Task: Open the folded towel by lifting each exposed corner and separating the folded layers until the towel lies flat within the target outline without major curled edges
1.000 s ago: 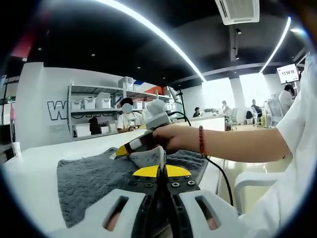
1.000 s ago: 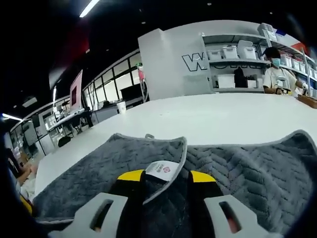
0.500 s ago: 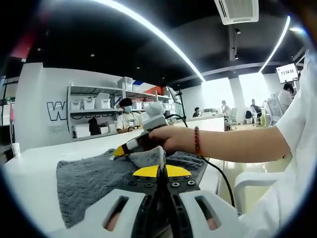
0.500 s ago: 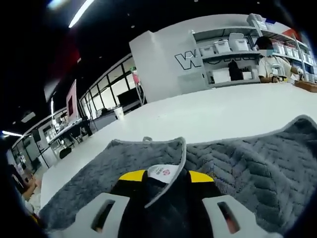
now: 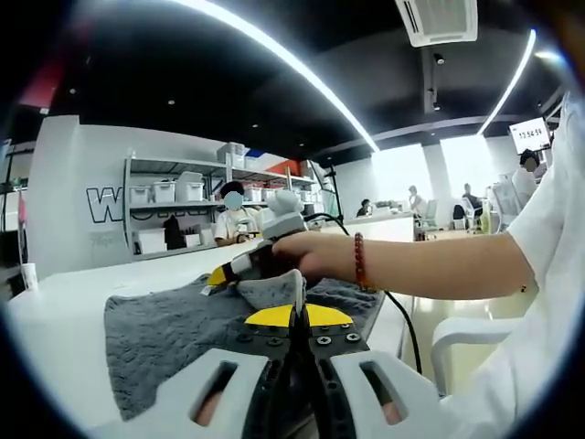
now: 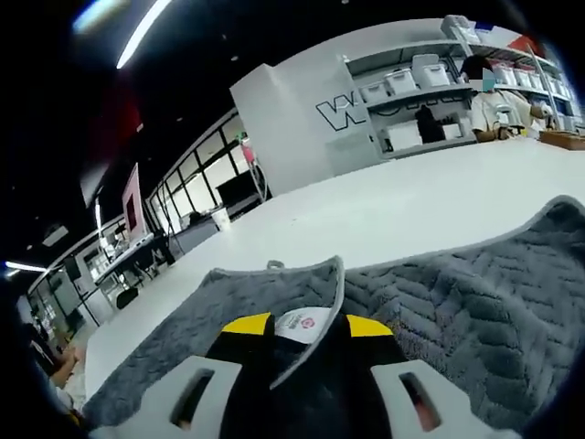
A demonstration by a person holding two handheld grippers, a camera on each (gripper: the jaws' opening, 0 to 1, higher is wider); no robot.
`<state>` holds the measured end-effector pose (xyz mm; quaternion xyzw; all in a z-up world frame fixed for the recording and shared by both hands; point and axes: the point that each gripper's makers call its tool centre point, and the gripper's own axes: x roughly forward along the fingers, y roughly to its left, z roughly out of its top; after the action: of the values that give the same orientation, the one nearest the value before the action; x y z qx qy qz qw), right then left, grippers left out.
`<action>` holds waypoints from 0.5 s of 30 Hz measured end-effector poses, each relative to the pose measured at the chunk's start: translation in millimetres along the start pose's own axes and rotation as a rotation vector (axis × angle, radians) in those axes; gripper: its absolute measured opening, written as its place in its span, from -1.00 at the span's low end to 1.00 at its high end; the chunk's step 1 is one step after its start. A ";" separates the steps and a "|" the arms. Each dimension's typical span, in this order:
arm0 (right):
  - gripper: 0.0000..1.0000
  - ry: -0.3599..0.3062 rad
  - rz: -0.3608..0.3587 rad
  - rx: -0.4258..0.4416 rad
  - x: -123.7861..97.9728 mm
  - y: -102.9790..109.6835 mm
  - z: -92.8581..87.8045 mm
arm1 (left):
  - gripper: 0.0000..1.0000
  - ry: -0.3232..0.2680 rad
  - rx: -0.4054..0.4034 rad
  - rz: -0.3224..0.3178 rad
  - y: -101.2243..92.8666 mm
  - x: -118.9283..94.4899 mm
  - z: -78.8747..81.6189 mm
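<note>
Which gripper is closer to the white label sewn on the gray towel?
Right. The right gripper has the white label between its tips, pinching that corner. The left gripper clamps another edge of the towel, away from it.

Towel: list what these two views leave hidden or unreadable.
- Left gripper view: the towel near edge is hidden behind the left gripper.
- Right gripper view: the towel label print is too small to read, and the right gripper covers the fold beneath.
- Target outline: cannot be made out on the table.

White shelving (image 5: 183, 197) with storage bins lines the wall under long ceiling light strips (image 5: 302, 69).
</note>
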<state>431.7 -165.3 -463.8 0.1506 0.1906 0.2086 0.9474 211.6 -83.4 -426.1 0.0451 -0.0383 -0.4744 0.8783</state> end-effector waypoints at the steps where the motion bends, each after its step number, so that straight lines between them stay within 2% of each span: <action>1: -0.52 0.001 -0.001 0.001 0.2 0.0 -0.2 | -0.97 0.000 0.001 -0.001 -0.3 0.1 -0.1; 15: -0.63 0.002 -0.005 -0.002 5.4 2.3 -3.7 | -0.97 -0.002 -0.003 -0.001 0.4 -1.7 -0.8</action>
<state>433.9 -160.1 -467.9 0.1488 0.1919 0.2066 0.9478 211.1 -81.8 -426.9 0.0433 -0.0387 -0.4748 0.8782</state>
